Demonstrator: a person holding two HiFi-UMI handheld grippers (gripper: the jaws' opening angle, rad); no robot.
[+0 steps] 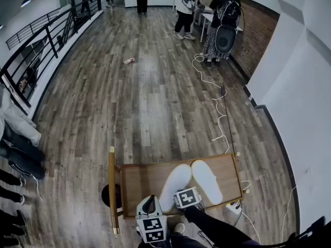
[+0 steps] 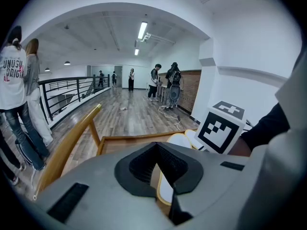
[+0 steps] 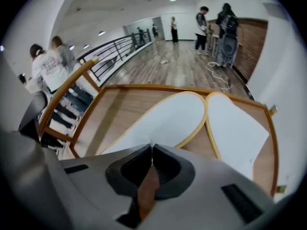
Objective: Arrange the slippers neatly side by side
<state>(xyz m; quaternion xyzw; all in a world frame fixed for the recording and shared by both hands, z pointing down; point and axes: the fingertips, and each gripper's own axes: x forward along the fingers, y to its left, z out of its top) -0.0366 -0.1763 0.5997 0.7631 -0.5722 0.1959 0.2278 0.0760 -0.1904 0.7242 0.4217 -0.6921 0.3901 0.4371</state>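
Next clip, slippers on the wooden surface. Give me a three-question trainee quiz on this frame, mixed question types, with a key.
1. True or false: the two slippers lie on the floorboards.
2. How do the left slipper and the right slipper lie on the rimmed wooden surface?
A) parallel, edges matched
B) toes close together, heels spread apart
C) one stacked on the other
3. Short answer: in the right gripper view, how do the jaws of the right gripper stand?

Key:
1. False; they lie on the rimmed wooden surface.
2. B.
3. Together, seemingly pinching the left slipper's edge.
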